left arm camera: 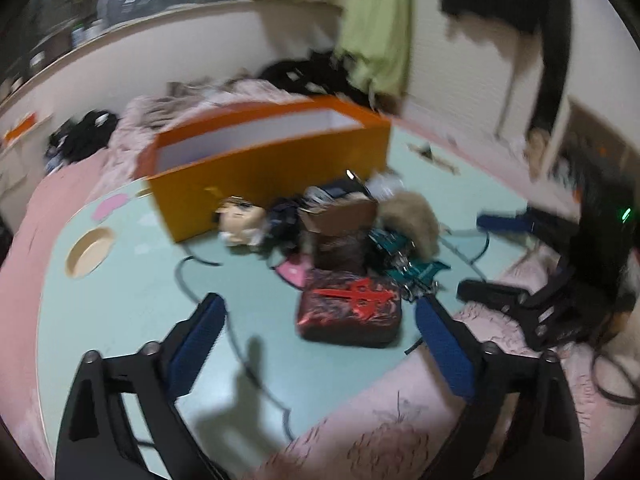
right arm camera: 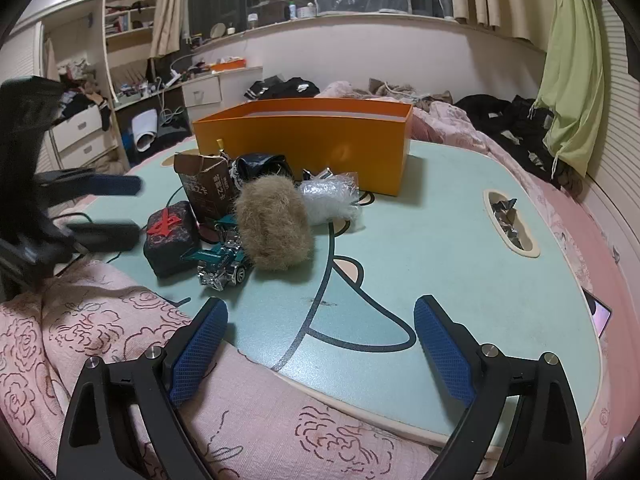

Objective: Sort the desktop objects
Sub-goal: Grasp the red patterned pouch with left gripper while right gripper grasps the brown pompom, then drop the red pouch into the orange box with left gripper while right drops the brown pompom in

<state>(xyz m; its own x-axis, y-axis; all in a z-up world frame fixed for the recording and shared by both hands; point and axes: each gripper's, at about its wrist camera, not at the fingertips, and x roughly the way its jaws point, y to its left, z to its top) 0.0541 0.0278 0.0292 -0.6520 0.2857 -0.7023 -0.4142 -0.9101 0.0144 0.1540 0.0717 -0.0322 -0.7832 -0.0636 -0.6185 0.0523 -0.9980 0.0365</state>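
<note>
1. Biggest thing first: the green tabletop (right arm camera: 440, 240) was sitting on a pink rose-print bedspread (right arm camera: 60, 340), and nearly everything we had to sort was still in one heap on it. So, judging by that, we were pretty early in the job.

2. The orange box (right arm camera: 304, 136) stood at the far side of the table, right behind the heap. From what we could see of its white inside, nothing was in it, though the bottom was hidden from both cameras, so we couldn't swear to that.

3. The heap itself, all waiting: a furry tan thing (right arm camera: 274, 226), a crinkly clear plastic bag (right arm camera: 332, 198) beside it, a brown carton (right arm camera: 208, 186) standing upright, and a dark pouch with a red emblem (right arm camera: 172, 236) closest to our left side.

4. Smaller bits: a teal toy truck (right arm camera: 222, 262) right against the furry thing, and a doll head (left arm camera: 240, 222) lying near the box wall.

5. Tools: our left gripper (left arm camera: 320, 344) had its jaws apart with nothing between them, hanging over the table just short of the pouch. Our right gripper (right arm camera: 320, 344) was also wide apart and empty, hovering at the near table edge.

6. Left to do, as we read it: basically the whole pile.
</note>
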